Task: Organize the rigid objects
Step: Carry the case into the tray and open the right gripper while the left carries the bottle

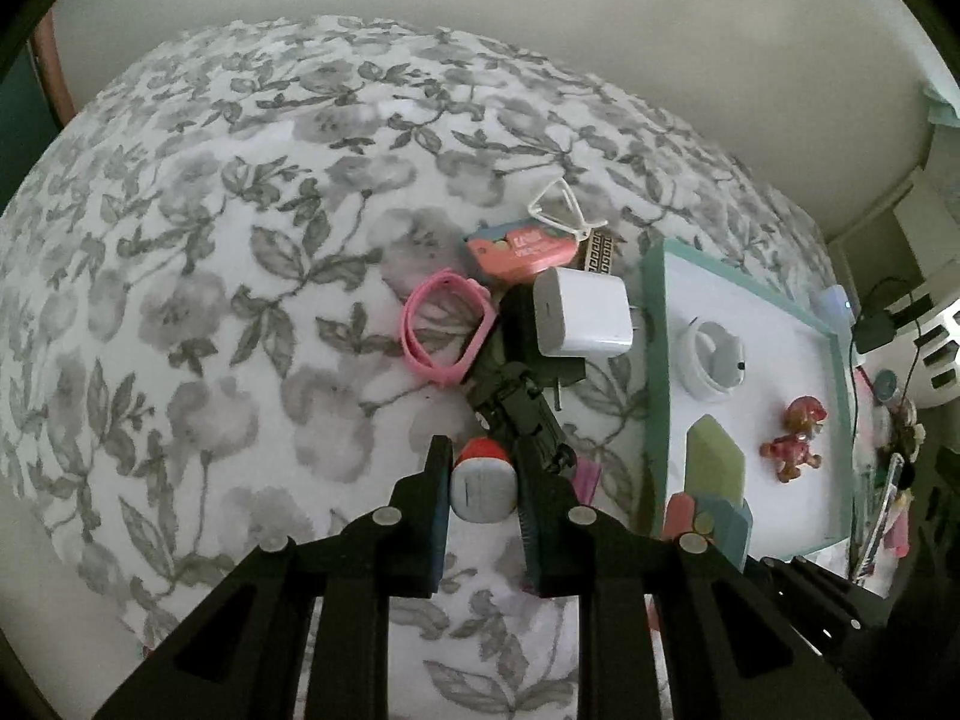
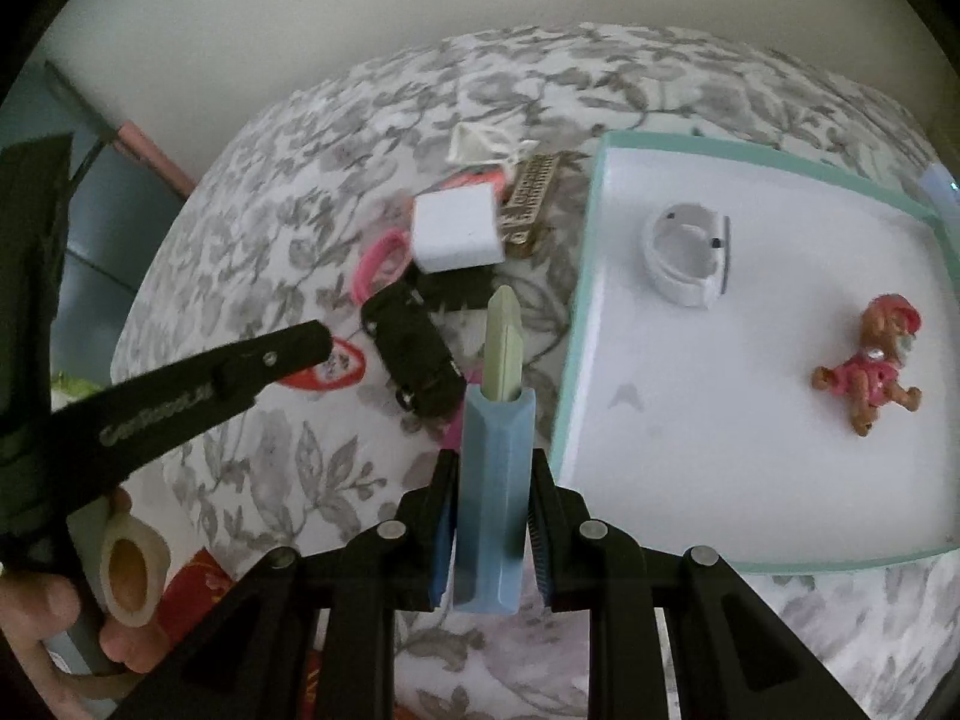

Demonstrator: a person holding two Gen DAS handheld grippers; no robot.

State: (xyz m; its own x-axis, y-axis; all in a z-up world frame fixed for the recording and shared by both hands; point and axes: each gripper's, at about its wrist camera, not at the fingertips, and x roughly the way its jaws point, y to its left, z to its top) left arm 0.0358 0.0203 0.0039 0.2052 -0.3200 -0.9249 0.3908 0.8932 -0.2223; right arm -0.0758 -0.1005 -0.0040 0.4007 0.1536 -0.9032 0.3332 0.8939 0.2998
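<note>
The left claw [image 1: 483, 489] is clenched on a small red-capped grey toy [image 1: 483, 486], low over the floral bed [image 1: 210, 300]. The right claw [image 2: 489, 516] grips a blue-and-green stick toy [image 2: 495, 468]. At one o'clock from it lies the teal-rimmed tray [image 2: 600, 216] holding a white ring-shaped holder [image 2: 687, 258] and a pup figurine [image 2: 870, 375]. Risk: the tall stick could pivot in the jaws and snag the tray's rim.

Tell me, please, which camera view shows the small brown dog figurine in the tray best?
The right wrist view: the dog figurine lies large and unobstructed on the white floor of the tray, pink outfit clear. The left wrist view shows it too, but smaller and darker, near the frame's distorted right edge.
</note>
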